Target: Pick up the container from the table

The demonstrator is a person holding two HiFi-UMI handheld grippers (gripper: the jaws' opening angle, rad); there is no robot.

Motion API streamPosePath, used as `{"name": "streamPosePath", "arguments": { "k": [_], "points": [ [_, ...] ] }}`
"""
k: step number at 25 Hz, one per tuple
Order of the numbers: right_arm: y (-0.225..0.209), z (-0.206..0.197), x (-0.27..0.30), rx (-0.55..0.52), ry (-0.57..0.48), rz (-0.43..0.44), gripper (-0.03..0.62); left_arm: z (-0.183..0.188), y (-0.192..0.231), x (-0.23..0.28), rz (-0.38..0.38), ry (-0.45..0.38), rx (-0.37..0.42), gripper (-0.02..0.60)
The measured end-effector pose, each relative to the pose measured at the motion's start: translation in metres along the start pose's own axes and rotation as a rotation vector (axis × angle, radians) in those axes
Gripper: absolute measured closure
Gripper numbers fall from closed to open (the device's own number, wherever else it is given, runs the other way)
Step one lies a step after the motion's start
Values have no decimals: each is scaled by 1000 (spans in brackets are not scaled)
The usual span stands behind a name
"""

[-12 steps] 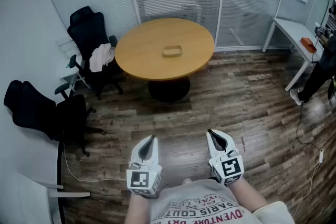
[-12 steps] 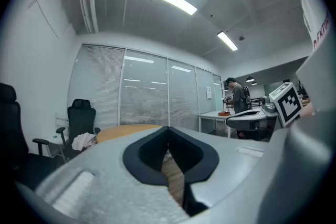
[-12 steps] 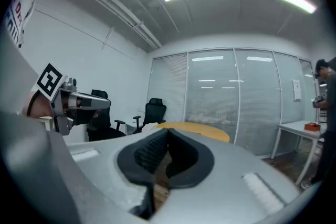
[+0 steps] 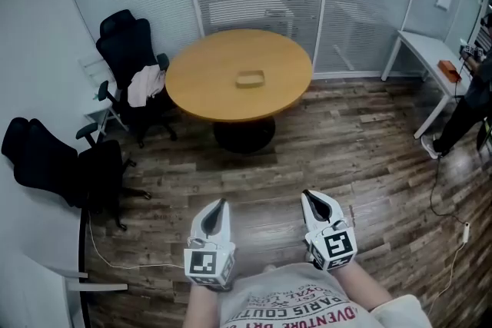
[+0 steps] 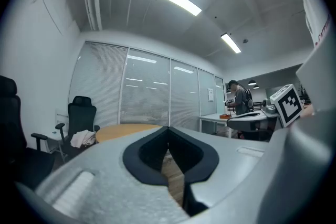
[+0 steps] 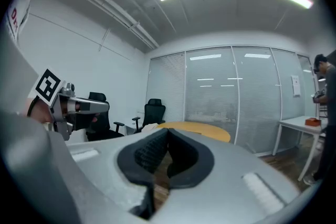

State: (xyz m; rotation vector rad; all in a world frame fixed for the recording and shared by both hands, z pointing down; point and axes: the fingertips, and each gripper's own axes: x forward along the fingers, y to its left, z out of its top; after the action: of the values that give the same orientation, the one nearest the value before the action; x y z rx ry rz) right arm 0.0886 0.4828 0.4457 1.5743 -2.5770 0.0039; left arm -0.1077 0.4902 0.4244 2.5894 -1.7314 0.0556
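Note:
A small tan container (image 4: 250, 78) lies near the middle of a round wooden table (image 4: 200, 88) across the room. Both grippers are held close to the person's body, far from the table. The left gripper (image 4: 221, 206) points forward with its jaws together and nothing between them. The right gripper (image 4: 313, 199) also points forward, jaws closed and empty. In the left gripper view the table edge (image 5: 126, 129) shows beyond the closed jaws (image 5: 169, 139). In the right gripper view the table (image 6: 202, 129) lies ahead of the closed jaws (image 6: 167, 140); the container is not visible in either gripper view.
Black office chairs (image 4: 127, 42) stand left of the table, one with a pale garment (image 4: 146, 84) on it; another chair (image 4: 54, 165) stands nearer. A white desk (image 4: 430, 54) and a standing person (image 4: 469, 107) are at the right. A cable (image 4: 123, 261) trails on the wooden floor.
The view has shifted slightly, so the table and chairs sit a little further left. The grippers keep their places.

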Motion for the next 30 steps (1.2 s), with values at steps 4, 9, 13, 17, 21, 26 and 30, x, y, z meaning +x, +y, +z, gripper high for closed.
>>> {"name": "streamPosePath", "arguments": {
  "k": [4,9,13,17,21,26,30],
  "points": [
    [1,-3,4,-8,20,-10,591,-4,3,1,-9,8,-13,575],
    [-5,-16,11,-10,57,-4,591,-15,6,6,-4,34,-38,575],
    [-10,-26,28,1,90,7,591,-23,17,17,14,51,-47,575],
    [-21,-37,60,-6,117,45,591,-31,28,39,48,73,-44,575],
    [-39,-40,112,6,127,73,591,-32,51,78,74,97,-19,575],
    [-76,-37,187,24,132,96,591,-22,82,151,100,87,-34,575],
    [-120,-27,251,36,128,103,591,-10,98,225,105,86,-36,575]
  ]
}}
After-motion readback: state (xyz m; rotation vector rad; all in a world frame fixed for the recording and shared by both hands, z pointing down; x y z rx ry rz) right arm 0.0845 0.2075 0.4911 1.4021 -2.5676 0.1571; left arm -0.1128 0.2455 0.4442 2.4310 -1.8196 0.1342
